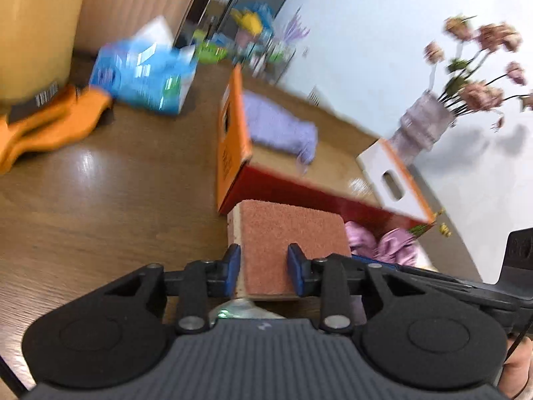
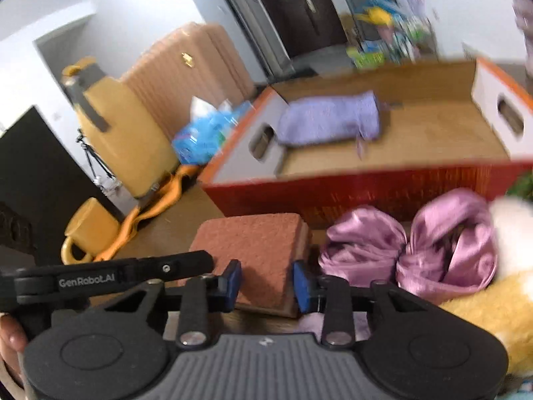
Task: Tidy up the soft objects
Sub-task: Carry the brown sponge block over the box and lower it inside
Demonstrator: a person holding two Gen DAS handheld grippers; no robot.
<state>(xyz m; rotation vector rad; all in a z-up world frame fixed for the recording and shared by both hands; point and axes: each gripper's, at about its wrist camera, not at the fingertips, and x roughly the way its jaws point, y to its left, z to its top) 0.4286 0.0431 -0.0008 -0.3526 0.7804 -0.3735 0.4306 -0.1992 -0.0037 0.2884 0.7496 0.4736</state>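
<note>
**Sponge in the pinch, box waiting behind**

Right, the sponge (image 1: 286, 250) is the story here: a block with a reddish scrub face and a pale side, sitting between the blue pads of the left gripper (image 1: 264, 268), whose fingers are closed against its two sides. It hangs just in front of the red near wall of the cardboard box (image 1: 309, 193), over the wooden table (image 1: 100, 206).

From the right wrist view the same sponge (image 2: 256, 253) shows beyond the right gripper (image 2: 266, 283), whose fingers stand spread with nothing clamped between them; the sponge lies past the pads, not in them. The black arm of the left gripper (image 2: 110, 276) reaches in from the left to it.

Just right of the sponge, a crumpled pink satin cloth (image 2: 413, 253) rests on the table against the box's red wall. Beside that, a yellow and white plush (image 2: 499, 300) fills the lower right corner.

Inside the box, a purple towel (image 2: 329, 120) lies on the brown floor near the left flap.

Further out: an orange cloth (image 1: 50, 123), a blue tissue pack (image 1: 146, 73), a yellow mug (image 2: 86, 230), and a vase of pink flowers (image 1: 433, 116) behind the box.
</note>
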